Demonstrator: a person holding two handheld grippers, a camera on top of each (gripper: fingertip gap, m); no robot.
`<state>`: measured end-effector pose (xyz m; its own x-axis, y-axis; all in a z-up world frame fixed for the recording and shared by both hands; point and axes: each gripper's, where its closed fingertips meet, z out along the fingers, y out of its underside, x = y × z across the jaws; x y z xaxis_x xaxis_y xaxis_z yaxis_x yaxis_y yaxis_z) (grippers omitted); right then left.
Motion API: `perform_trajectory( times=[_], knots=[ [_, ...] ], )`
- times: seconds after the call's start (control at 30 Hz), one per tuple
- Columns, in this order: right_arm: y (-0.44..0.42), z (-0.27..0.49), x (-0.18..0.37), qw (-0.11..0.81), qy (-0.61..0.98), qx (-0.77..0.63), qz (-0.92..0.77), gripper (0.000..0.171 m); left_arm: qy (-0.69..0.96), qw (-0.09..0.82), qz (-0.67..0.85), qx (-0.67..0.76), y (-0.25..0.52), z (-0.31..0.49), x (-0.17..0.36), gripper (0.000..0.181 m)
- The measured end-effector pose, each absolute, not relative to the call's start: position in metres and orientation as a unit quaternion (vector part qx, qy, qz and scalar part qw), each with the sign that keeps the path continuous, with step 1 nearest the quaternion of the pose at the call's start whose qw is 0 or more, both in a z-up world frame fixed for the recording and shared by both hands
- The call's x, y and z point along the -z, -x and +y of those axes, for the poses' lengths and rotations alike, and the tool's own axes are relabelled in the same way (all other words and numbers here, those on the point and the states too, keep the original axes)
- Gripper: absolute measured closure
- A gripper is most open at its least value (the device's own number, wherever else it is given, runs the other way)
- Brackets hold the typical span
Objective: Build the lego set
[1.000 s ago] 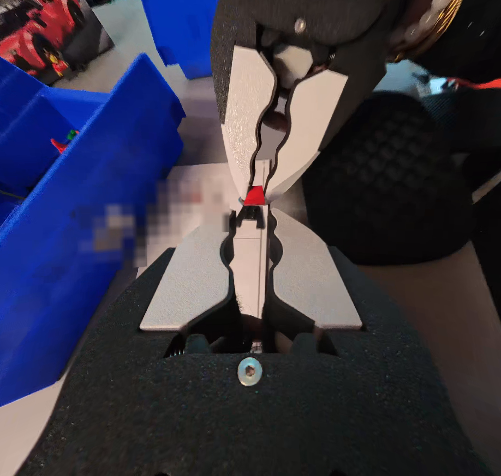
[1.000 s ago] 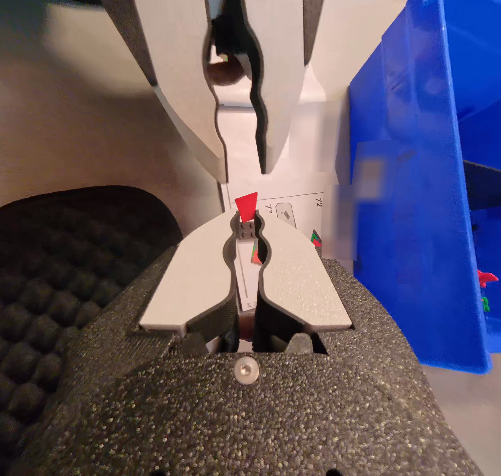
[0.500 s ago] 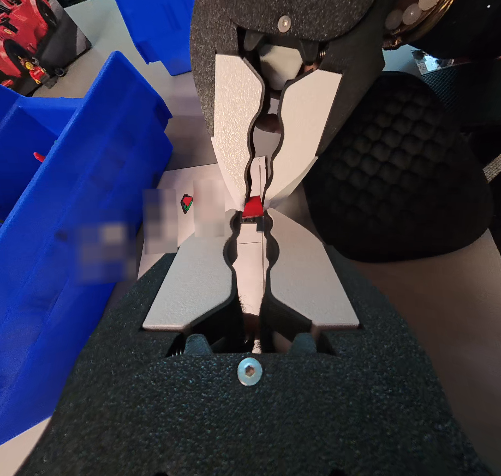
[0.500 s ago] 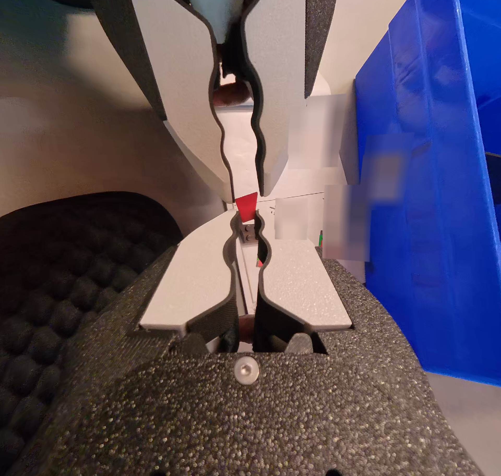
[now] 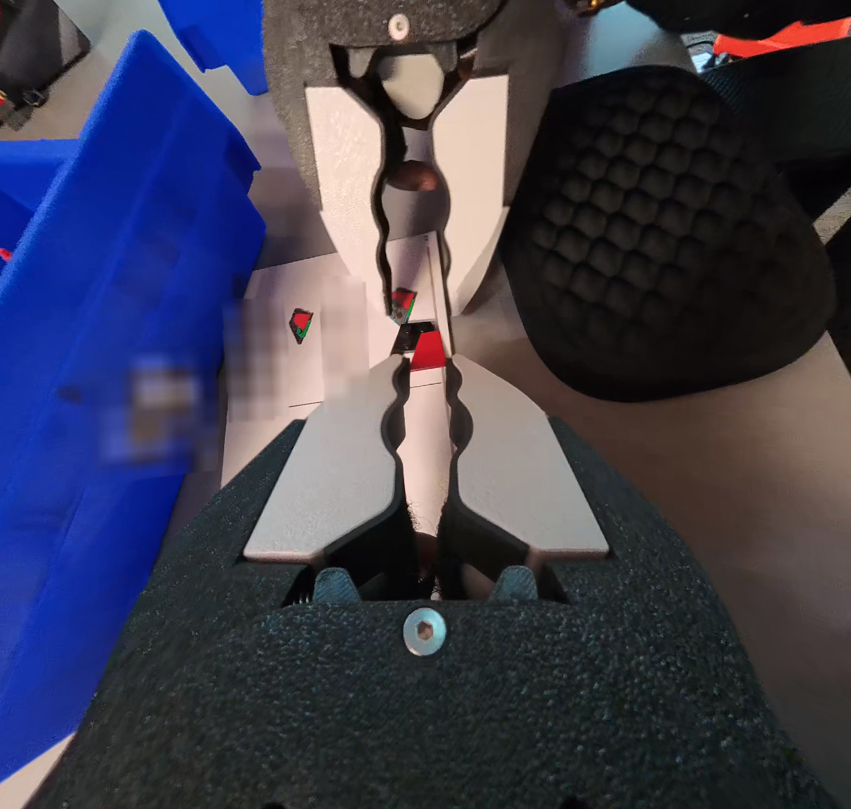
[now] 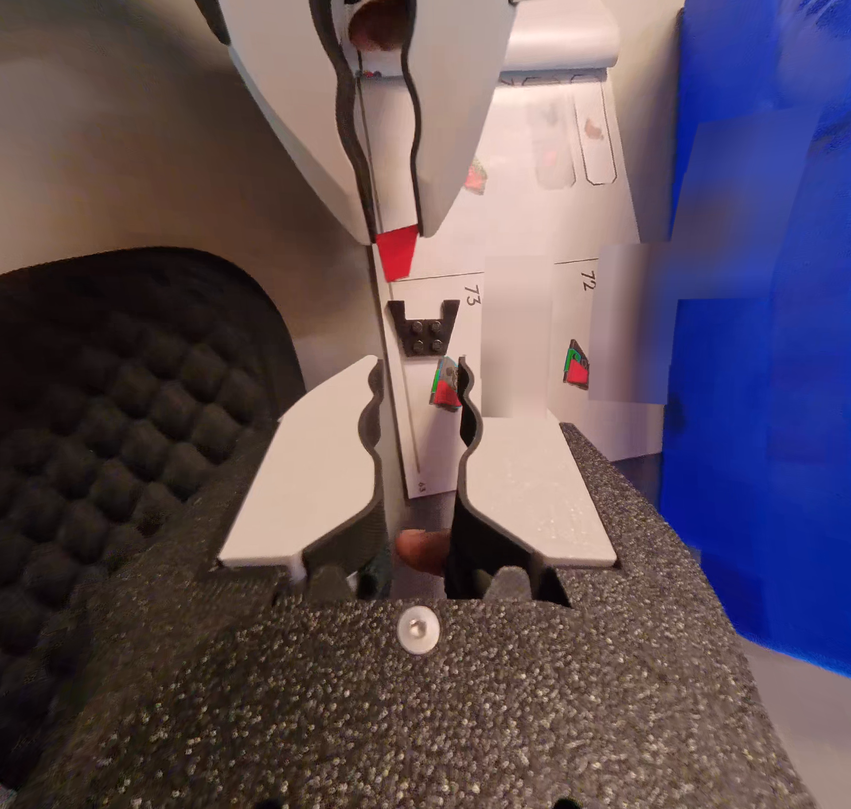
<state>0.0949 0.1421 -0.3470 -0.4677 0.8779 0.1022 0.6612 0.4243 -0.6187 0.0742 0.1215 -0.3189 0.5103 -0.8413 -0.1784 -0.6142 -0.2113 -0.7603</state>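
Observation:
A small red wedge piece (image 5: 428, 349) sits pinched between the tips of my left gripper (image 5: 427, 359). In the right wrist view it (image 6: 396, 253) hangs from the left gripper (image 6: 396, 233) coming in from above. A black wedge plate with studs (image 6: 423, 329) is in neither gripper. It rests on the white instruction page (image 6: 520, 216), just beyond the tips of my right gripper (image 6: 418, 363), which is open and empty. In the left wrist view the black plate (image 5: 412, 336) lies beside the red piece, under the right gripper (image 5: 416, 322).
A tall blue bin (image 5: 138, 280) stands close on the left of the left wrist view, and on the right of the right wrist view (image 6: 760, 280). A black dimpled foam pad (image 5: 654, 234) lies on the other side (image 6: 115, 395). More blue bins stand behind. The tips of one gripper are about 5 cm away from the tips of the other.
The right gripper has opened and drawn back. The black plate has left its jaws and now lies on the page. The red piece has stayed in the left gripper.

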Motion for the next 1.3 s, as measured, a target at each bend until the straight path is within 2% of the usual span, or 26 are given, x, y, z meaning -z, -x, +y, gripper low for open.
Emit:
perform_trajectory(
  times=[0.33,0.7,0.87,1.3],
  knots=[
    [-0.091,0.135,0.353,0.144,0.431,-0.277,-0.846,0.153,0.787,0.352,0.485,0.145,-0.079,0.129,0.341,0.167],
    [-0.091,0.134,0.352,0.148,0.418,-0.285,-0.850,0.154,0.786,0.295,0.522,0.148,-0.080,0.128,0.349,0.167],
    [-0.088,0.133,0.342,0.167,0.415,-0.320,-0.835,0.171,0.779,0.276,0.543,0.148,-0.079,0.128,0.348,0.167],
    [-0.087,0.134,0.349,0.170,0.412,-0.299,-0.844,0.171,0.768,0.235,0.577,0.148,-0.078,0.126,0.350,0.167]
  ],
)
